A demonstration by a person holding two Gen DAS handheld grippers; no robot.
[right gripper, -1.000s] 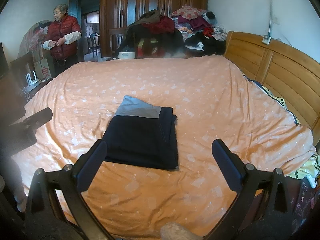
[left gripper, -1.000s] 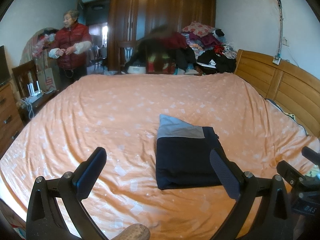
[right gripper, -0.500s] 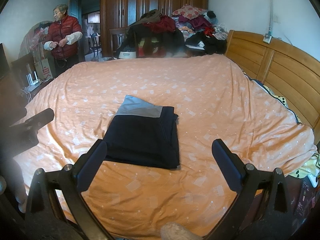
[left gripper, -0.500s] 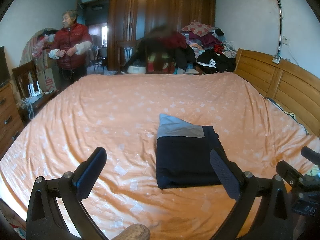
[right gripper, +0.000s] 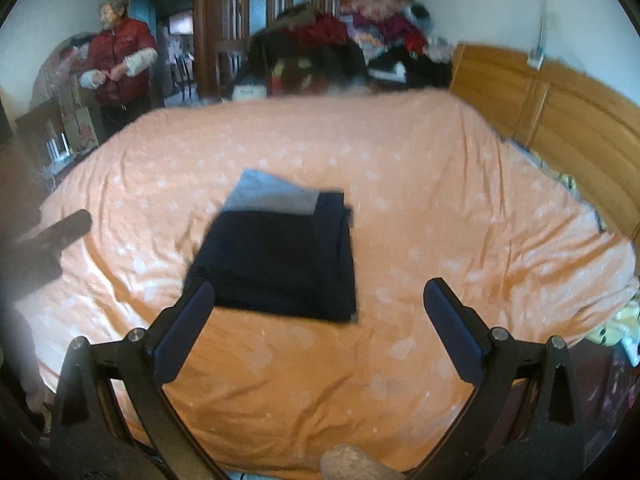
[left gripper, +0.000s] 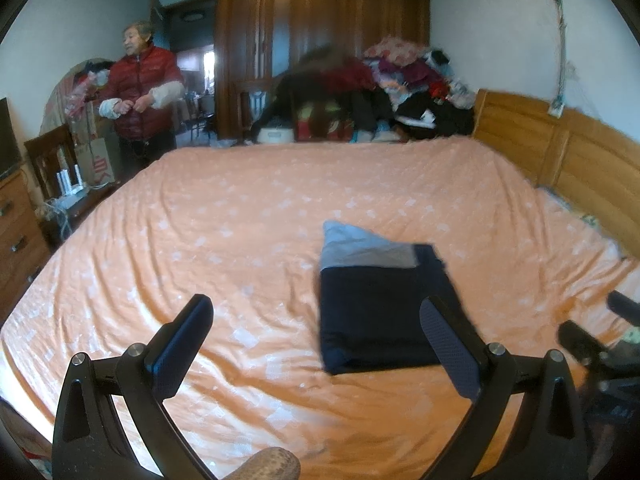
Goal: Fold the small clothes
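A folded navy garment (left gripper: 380, 308) with a grey band at its far end lies flat on the orange bedspread (left gripper: 248, 232). My left gripper (left gripper: 316, 320) is open above the bed's near edge, its right finger just in front of the garment's near right corner. In the right wrist view the same garment (right gripper: 280, 256) lies ahead, and my right gripper (right gripper: 320, 304) is open with nothing in it, its left finger overlapping the garment's near left corner. Each view shows the other gripper at its edge.
A person in a red vest (left gripper: 140, 96) stands at the far left by a chair (left gripper: 48, 160) and a dresser (left gripper: 16, 232). A heap of clothes (left gripper: 380, 96) sits beyond the bed before a wardrobe (left gripper: 320, 32). A wooden headboard (left gripper: 568, 160) runs along the right.
Both grippers have drawn back and shifted a little, blurring the views; the garment now sits slightly higher in the right wrist view. It stays folded and unmoved. The person has turned slightly.
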